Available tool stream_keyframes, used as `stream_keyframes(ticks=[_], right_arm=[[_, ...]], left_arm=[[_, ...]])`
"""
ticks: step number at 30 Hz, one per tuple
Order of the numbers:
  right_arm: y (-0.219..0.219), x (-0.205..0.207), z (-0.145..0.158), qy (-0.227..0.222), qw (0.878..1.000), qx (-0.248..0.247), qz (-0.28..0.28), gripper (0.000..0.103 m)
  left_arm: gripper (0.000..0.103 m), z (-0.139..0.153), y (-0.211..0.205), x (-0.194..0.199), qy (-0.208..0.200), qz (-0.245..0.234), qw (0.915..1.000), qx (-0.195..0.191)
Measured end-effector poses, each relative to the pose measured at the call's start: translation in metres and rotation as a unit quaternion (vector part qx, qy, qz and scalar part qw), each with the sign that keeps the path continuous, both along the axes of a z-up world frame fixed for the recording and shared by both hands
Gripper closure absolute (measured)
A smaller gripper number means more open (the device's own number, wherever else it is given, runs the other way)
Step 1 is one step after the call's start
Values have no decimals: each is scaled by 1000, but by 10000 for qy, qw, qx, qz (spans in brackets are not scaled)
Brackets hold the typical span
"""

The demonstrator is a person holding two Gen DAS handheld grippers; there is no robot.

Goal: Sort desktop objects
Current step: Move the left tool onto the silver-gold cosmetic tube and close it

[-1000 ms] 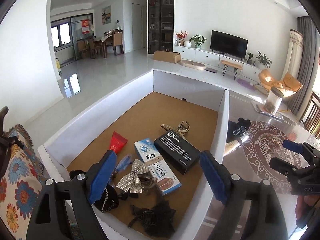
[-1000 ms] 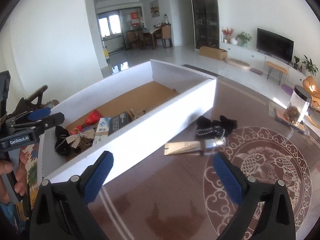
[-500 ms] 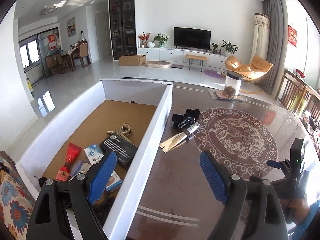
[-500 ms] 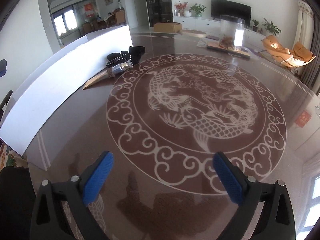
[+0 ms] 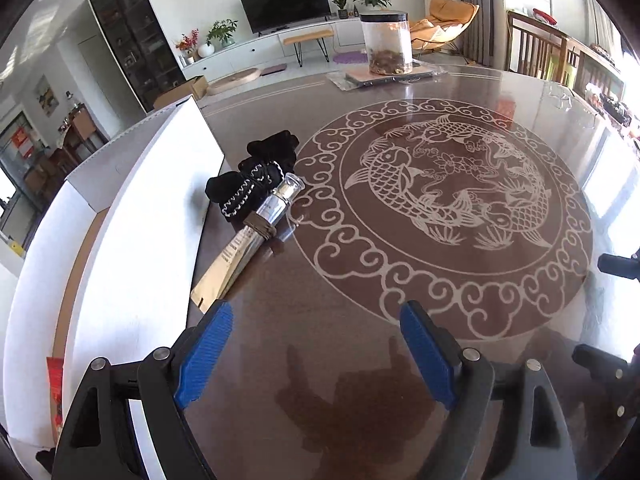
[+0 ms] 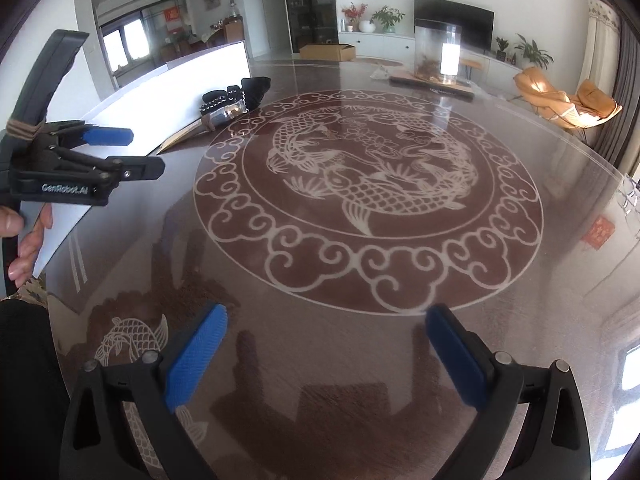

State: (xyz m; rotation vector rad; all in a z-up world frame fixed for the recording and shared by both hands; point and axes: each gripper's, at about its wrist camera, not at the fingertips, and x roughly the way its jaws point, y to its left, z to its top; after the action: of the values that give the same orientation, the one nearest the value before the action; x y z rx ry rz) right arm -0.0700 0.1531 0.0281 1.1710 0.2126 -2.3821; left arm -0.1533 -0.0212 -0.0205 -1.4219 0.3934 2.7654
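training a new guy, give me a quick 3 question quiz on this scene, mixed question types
1. True or false: the left claw is gripping the tube.
2. What lies touching the tube's cap end? A) a black hair tie B) a jar C) a red card
3. Fill in: both loose items lie just outside the white ____.

Key: 1 false, both it and the right claw are open and empty. 2 A. 3 box.
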Motion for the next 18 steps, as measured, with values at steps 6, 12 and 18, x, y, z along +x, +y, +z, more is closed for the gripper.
stream_keyframes(ticks=[6, 12, 18], right_arm=[[-2, -4, -4, -129, 9999, 79, -37, 2], [-8, -2, -6, -124, 9997, 185, 98, 0], [-9, -1, -7, -116, 9996, 243, 100, 0]], left_arm=[[17, -24, -15, -73, -187, 122, 9997, 48], [6, -39, -48, -91, -186, 670, 9932, 936], [23, -39, -49, -78, -16, 644, 9922, 1064]])
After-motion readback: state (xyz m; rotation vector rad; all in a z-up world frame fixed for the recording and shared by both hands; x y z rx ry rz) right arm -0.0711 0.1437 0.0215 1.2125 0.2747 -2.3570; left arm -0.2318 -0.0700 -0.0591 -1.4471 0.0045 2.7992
